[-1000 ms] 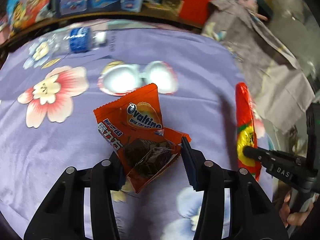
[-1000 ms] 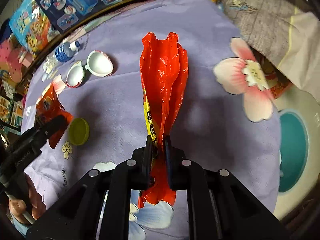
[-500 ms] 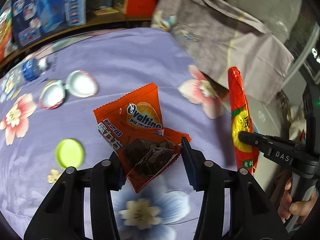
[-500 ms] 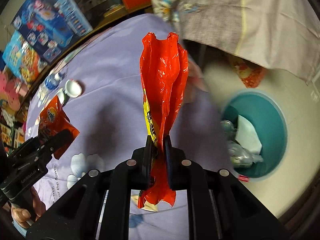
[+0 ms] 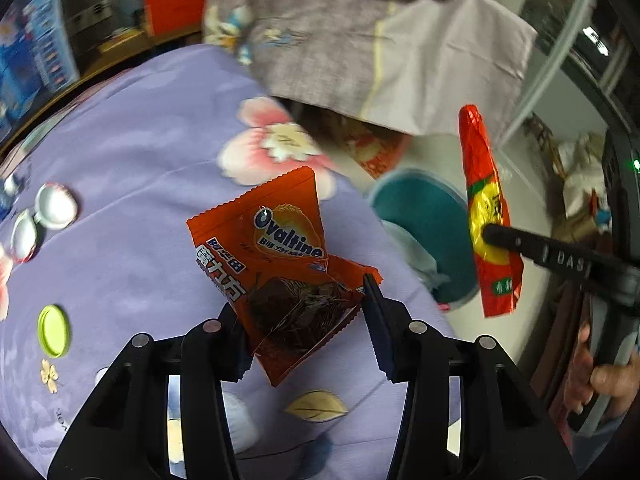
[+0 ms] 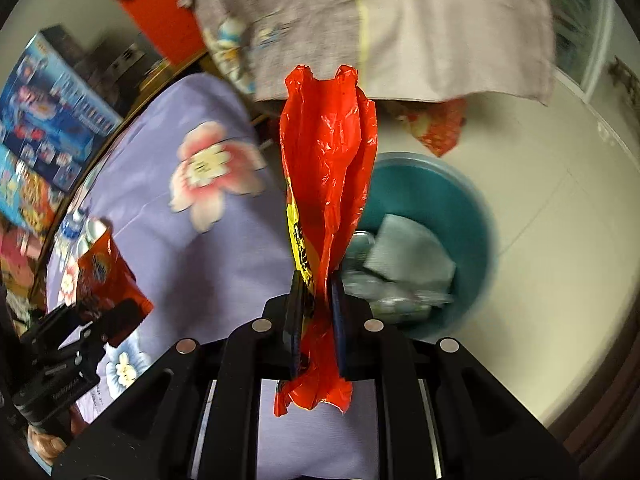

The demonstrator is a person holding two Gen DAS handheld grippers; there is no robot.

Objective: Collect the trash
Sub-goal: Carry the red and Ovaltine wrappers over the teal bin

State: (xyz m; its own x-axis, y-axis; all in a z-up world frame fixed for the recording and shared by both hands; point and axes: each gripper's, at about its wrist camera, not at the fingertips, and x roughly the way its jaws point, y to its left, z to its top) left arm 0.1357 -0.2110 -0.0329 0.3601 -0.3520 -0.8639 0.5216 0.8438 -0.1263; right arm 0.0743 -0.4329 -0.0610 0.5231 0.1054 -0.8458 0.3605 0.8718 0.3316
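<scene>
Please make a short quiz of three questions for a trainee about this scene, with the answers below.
1. True or false: the right gripper is shut on the red wrapper.
2. What does the left gripper hold? A) a green lid B) the orange Ovaltine packet C) a bottle
3. Where is the teal bin: on the purple floral cloth, or on the floor beside it?

Key:
1. True.
2. B; the green lid lies on the cloth.
3. On the floor beside it, with some trash already inside.
</scene>
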